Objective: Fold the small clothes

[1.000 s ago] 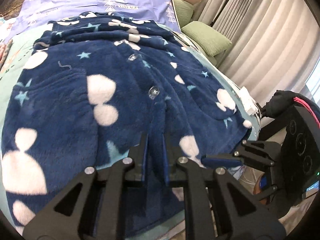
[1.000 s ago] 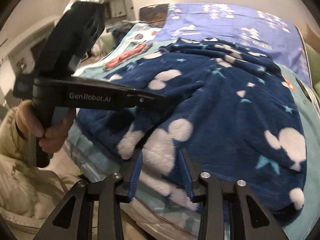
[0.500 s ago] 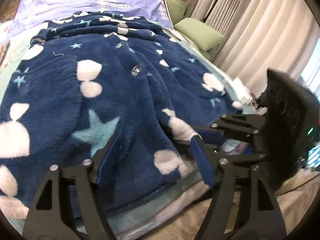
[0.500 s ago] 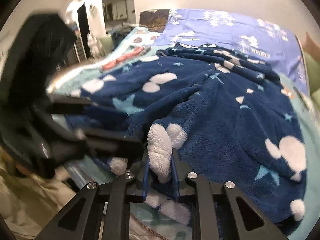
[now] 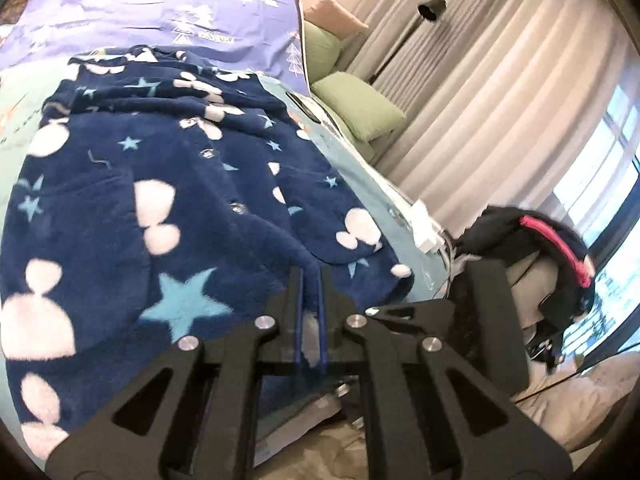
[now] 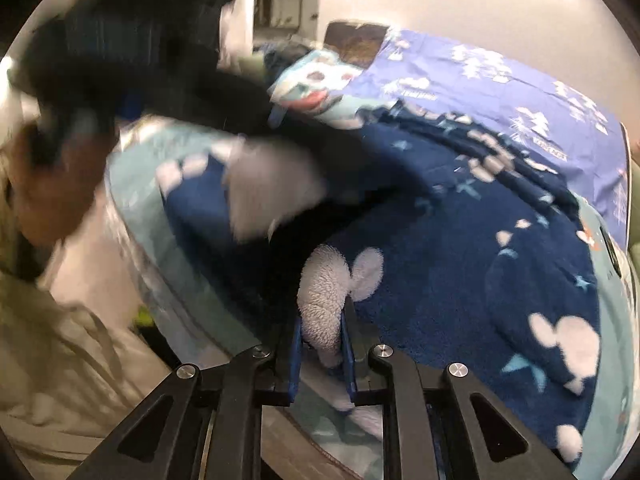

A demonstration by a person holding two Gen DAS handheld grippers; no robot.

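Left wrist view: both grippers clamp the fleece garment's near hem on the bed.
Left gripper (image 5: 309,280), jaws just closed, pinches navy fleece garment (image 5: 160,208) at 6 o'clock; right gripper (image 6: 322,320) grips a white fleece fold; garment spreads across the bed (image 5: 384,184) toward 12 o'clock.

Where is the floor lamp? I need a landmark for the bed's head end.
In the left wrist view, the black floor lamp stands upper right, against the pale pleated curtains, just behind the green pillows.
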